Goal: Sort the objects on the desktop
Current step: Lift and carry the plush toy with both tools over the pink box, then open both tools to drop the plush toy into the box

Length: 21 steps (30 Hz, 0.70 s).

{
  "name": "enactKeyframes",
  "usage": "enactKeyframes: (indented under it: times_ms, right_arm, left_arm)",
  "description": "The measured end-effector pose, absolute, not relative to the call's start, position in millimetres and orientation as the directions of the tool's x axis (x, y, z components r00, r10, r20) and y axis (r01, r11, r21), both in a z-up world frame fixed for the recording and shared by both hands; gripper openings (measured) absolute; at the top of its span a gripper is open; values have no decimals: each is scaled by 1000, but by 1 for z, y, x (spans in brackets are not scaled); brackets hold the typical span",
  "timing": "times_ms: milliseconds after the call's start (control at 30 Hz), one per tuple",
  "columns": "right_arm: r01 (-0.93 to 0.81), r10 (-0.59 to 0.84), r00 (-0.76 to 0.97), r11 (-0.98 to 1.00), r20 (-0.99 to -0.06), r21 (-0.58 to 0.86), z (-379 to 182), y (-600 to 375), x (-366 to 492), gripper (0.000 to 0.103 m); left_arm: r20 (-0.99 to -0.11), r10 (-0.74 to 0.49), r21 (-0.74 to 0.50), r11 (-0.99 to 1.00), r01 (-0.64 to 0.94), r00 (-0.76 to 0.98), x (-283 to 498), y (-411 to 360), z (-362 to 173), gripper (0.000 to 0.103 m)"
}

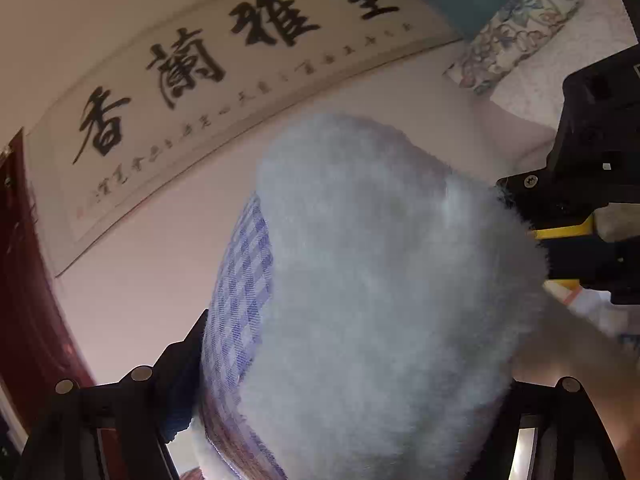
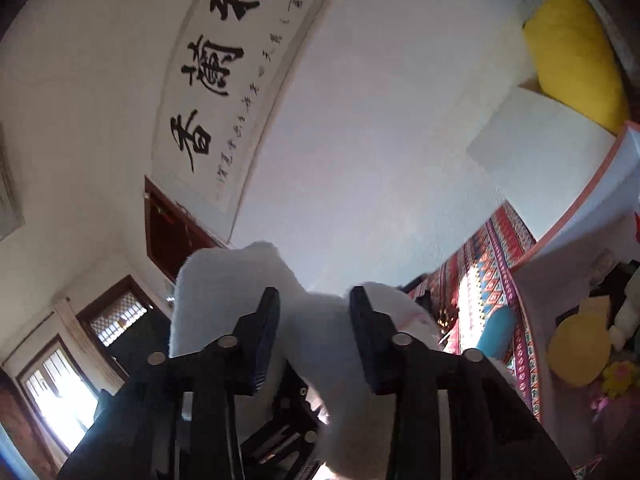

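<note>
Landmark: calligraphy scroll (image 1: 224, 92) on the pale wall, black characters; both cameras tilt up toward it.
Door: dark red door (image 2: 176, 228), directly below the scroll's lower end in the right wrist view.
Left gripper (image 1: 352, 412): fingers set wide, clamped on a fluffy white item below the scroll.
Fluffy item (image 1: 384, 280): white pile outside, blue-checked fabric (image 1: 244, 292) on its scroll-side edge; held aloft between both grippers.
Right gripper (image 2: 314, 332): fingers partly closed, pinching a fold of the same white fluff (image 2: 224, 280); its black body touches the item's far side from the scroll.
Yellow cushion (image 2: 572, 52): well right of the scroll.
</note>
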State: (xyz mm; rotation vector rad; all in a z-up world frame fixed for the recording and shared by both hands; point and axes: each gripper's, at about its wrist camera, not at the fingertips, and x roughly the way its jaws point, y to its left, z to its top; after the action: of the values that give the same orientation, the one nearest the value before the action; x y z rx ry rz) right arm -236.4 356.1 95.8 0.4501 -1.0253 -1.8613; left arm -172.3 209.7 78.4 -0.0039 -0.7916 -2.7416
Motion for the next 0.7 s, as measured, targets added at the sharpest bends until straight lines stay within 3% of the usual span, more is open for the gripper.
enactKeyframes:
  times_ms: [100, 167, 267, 333, 433, 567, 700]
  right_arm:
    - [512, -812, -571, -236, 122, 826, 88, 400, -243, 19]
    - [419, -762, -646, -304, 46, 856, 70, 427, -256, 19]
    - [261, -726, -686, -315, -54, 913, 25, 452, -283, 19]
    - [150, -713, -691, -303, -119, 941, -8, 465, -301, 19]
    - [-7, -693, -689, -284, -210, 959, -52, 483, -326, 23]
    - [1, -668, -718, -281, -195, 960, -48, 491, -324, 30]
    - [16, -630, -753, -303, -188, 953, -36, 487, -315, 42]
  left_arm:
    - [51, -141, 535, -832, 146, -989, -197, 255, 81, 82]
    - [6, -43, 539, -841, 39, -999, -218, 287, 78, 82]
    - [-266, 68, 501, -843, -198, -962, -267, 322, 45, 83]
    - [-374, 94, 448, -853, -268, -923, -284, 330, 24, 82]
    - [-398, 74, 455, -850, -267, -914, -291, 331, 10, 82]
    - [-376, 64, 429, -872, -235, -925, -286, 320, 25, 83]
    - [-348, 55, 387, -901, -197, -936, -277, 282, 50, 90]
